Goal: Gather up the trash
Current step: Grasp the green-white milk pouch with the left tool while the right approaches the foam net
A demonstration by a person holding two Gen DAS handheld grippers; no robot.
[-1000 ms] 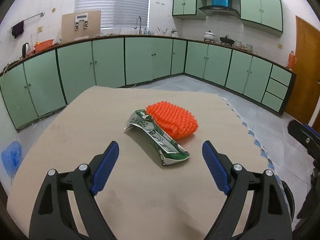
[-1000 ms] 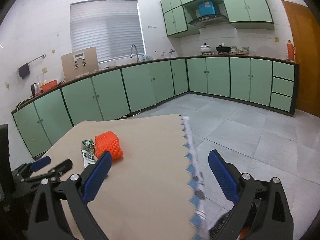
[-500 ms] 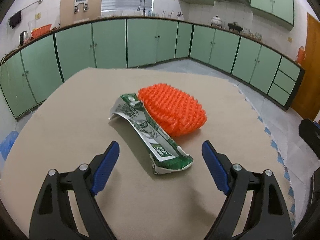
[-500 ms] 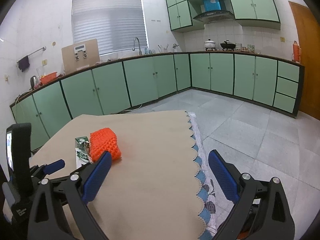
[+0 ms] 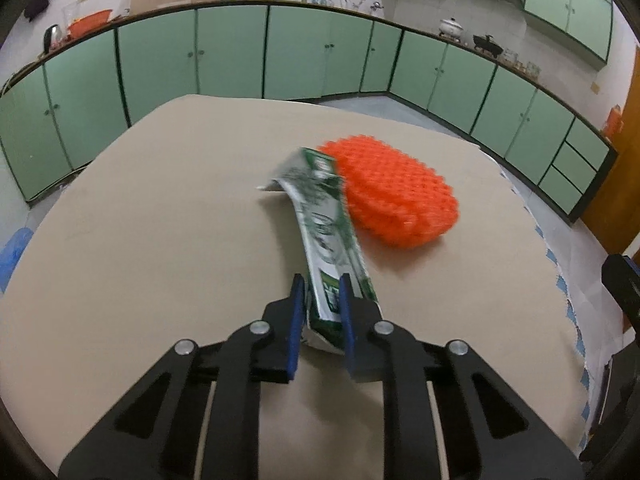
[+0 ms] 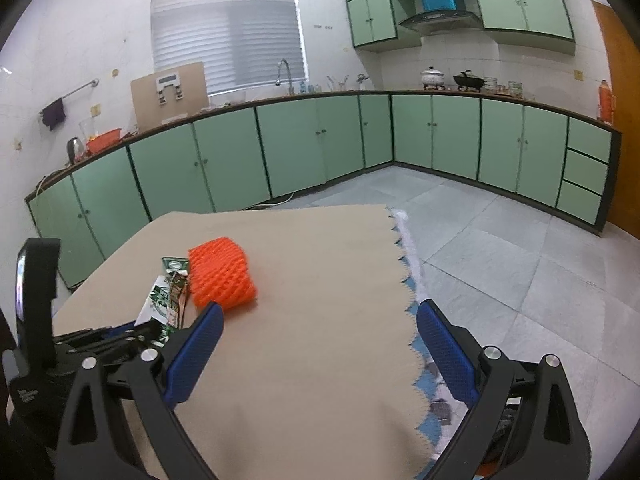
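Since the earlier frame the left gripper [image 5: 322,298] has advanced and closed; its blue jaws now pinch the near end of the flattened green carton [image 5: 324,216], which stretches away ahead of it. Just right of the carton, touching it, lies the orange foam net [image 5: 394,196], untouched. The right gripper [image 6: 316,344] hangs spread wide, holding nothing, the net ahead to its left. The collecting looks barely begun: one piece gripped, none binned; no bin shows.
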